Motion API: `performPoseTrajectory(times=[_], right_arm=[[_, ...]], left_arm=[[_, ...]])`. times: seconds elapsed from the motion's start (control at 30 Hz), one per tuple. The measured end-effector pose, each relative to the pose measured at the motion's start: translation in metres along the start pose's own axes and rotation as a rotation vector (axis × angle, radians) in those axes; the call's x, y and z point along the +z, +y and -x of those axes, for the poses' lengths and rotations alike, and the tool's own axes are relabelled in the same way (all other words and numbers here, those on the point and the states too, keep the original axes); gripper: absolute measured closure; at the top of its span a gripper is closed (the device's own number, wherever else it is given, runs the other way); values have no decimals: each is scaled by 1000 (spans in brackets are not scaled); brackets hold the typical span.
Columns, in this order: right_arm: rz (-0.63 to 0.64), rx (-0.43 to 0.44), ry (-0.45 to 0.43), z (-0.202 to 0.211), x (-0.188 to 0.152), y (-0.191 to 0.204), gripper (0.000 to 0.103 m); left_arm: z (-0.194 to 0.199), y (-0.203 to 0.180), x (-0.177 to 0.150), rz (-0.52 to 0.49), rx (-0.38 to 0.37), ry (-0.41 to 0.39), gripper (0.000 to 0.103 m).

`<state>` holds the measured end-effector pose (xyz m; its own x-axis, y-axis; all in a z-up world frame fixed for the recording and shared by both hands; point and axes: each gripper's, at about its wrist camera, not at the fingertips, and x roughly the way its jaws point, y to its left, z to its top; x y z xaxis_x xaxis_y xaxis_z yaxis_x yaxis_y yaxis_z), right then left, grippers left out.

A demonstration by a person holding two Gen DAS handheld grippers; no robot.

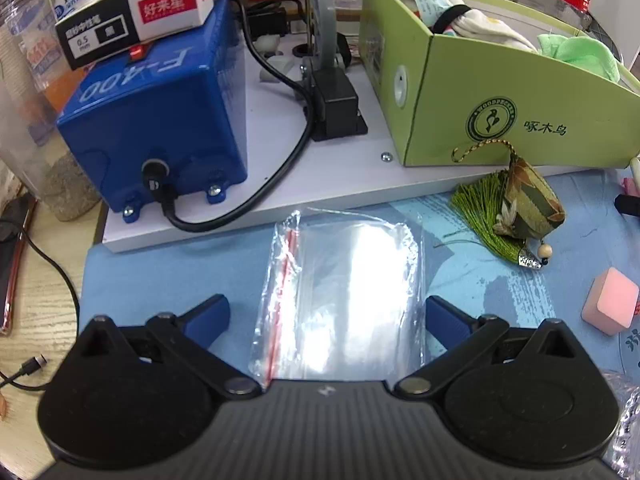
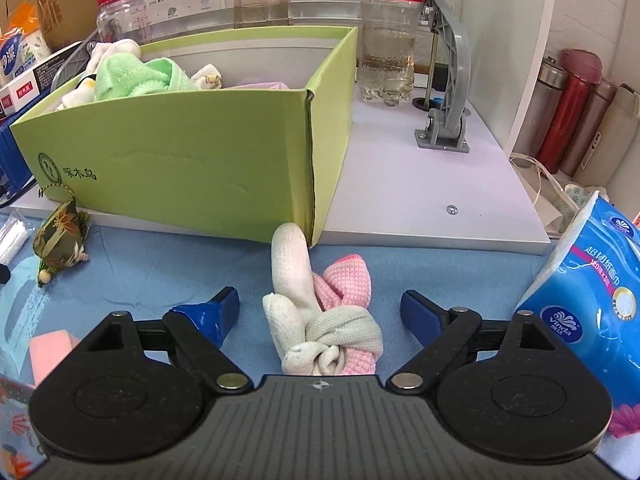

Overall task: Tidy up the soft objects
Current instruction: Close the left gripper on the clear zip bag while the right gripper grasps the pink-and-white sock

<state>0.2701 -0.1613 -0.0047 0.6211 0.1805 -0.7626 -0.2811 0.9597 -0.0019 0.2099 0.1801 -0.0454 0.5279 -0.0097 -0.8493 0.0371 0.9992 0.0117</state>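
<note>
A green cardboard box (image 2: 192, 160) stands on a white board and holds socks and a green towel (image 2: 132, 76); it also shows in the left wrist view (image 1: 480, 112). A knotted white-and-pink sock bundle (image 2: 324, 316) lies on the blue mat between the fingers of my open right gripper (image 2: 320, 312). My left gripper (image 1: 326, 316) is open over a clear zip bag (image 1: 340, 296). A green fabric sachet with a tassel (image 1: 524, 208) lies in front of the box and also shows in the right wrist view (image 2: 60, 236). A pink sponge block (image 1: 610, 306) lies at the right.
A blue F-400 machine (image 1: 160, 120) with a black cable stands left of the box. A Coca-Cola bottle (image 2: 388, 40) and a grey bracket (image 2: 448, 80) stand behind. A Vinda tissue pack (image 2: 592, 292) is at right, thermoses (image 2: 572, 112) beyond it.
</note>
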Motion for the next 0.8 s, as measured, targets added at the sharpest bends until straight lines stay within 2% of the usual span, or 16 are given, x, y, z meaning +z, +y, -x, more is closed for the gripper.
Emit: performPoseTrajectory(times=[0.43,0.5,0.53,0.57,0.6,0.63,0.67,0.73,0.8], right_arm=[[-7,-9,-43,4,-8,0,25],[0,-5,-35,4,-6,0,28],[2,-1,-32,5,-5,0,30],[9,9,-32,6,-5,1,38],[21,23,-43,8,-5,3,60],[28,26,-52,11,-4,4,75],[28,29,-48,11,-4,4,79],[39,35,-49,13,-6,4,81],[32,59,-48,17,-8,3,82]], left_arm=[[3,0,-6,18,13,-41,1],[5,-1,-7,14,9,-56,6],[8,-2,-7,9,5,-67,19],[14,-2,-7,6,-4,-79,42],[18,-3,-7,8,-6,-76,51],[20,-5,-6,7,9,-67,62],[22,-6,-6,5,21,-64,78],[27,-7,-7,17,49,-66,83],[36,-8,-10,15,72,-86,84]])
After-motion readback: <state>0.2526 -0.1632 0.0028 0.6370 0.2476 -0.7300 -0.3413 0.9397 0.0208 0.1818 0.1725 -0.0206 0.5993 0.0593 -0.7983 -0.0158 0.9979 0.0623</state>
